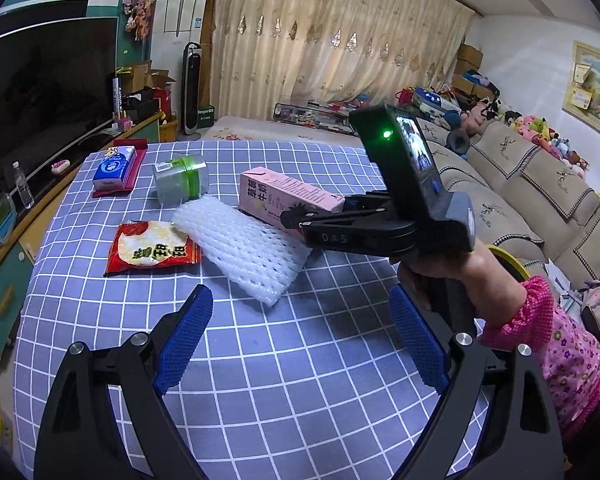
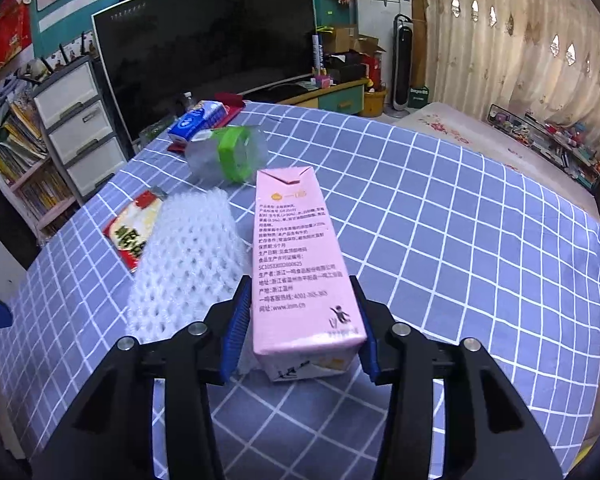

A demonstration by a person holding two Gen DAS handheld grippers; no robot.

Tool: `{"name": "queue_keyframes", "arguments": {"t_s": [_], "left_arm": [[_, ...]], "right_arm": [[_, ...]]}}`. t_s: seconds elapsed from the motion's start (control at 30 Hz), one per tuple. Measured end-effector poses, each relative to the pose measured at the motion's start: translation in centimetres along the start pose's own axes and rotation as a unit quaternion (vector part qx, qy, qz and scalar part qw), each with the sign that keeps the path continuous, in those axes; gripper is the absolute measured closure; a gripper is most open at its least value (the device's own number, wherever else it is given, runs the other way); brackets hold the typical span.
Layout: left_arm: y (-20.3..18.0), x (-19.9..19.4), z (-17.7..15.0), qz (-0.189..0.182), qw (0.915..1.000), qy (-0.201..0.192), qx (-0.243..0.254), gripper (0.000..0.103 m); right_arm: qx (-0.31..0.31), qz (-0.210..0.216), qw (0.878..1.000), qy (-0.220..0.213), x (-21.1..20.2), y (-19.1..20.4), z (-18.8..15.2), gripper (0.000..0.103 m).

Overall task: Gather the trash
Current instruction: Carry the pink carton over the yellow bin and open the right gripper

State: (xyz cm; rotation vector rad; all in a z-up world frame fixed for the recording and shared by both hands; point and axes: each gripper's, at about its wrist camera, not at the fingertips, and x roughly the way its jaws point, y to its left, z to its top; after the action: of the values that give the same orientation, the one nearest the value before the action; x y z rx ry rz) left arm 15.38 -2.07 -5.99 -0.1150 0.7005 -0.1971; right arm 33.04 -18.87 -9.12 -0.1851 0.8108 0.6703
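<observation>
A pink milk carton (image 2: 296,248) lies on the blue checked tablecloth (image 2: 440,240). My right gripper (image 2: 300,284) is shut on its near end, a blue pad against each long side. The left wrist view shows the same carton (image 1: 284,194) with the right gripper (image 1: 296,220) on it, held by a hand (image 1: 460,272) in a pink flowered sleeve. A white foam net (image 1: 244,252) lies beside the carton, and a red snack wrapper (image 1: 152,248) lies left of it. My left gripper (image 1: 300,296) hangs open over bare cloth nearer the front, with nothing between its fingers.
A clear plastic container with a green band (image 1: 182,178) lies on its side behind the foam net. A blue tissue pack (image 1: 114,166) rests on a red tray at the far left corner. A sofa (image 1: 520,184) runs along the right and a television (image 2: 204,40) stands past the table's left.
</observation>
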Motion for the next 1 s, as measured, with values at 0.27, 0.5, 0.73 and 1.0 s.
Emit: {"name": "queue_keyframes", "arguments": {"t_s": [0.27, 0.5, 0.73, 1.0], "left_arm": [[0.0, 0.3, -0.2, -0.003, 1.0000, 0.002, -0.005, 0.014], [-0.8, 0.7, -0.4, -0.013, 0.9999, 0.006, 0.002, 0.014], [-2.2, 0.9, -0.5, -0.018, 0.9997, 0.008, 0.016, 0.014], [-3.7, 1.2, -0.5, -0.015, 0.9996, 0.009, 0.024, 0.014]], "right_arm": [[0.028, -0.015, 0.999, -0.027, -3.9, -1.0, -1.0, 0.066], [0.080, -0.027, 0.994, -0.064, -10.5, -2.7, -4.9, 0.066], [0.139, -0.090, 0.981, -0.101, -16.6, -5.6, -10.4, 0.066], [0.229, -0.199, 0.949, -0.086, -21.4, -11.4, -18.1, 0.066]]}}
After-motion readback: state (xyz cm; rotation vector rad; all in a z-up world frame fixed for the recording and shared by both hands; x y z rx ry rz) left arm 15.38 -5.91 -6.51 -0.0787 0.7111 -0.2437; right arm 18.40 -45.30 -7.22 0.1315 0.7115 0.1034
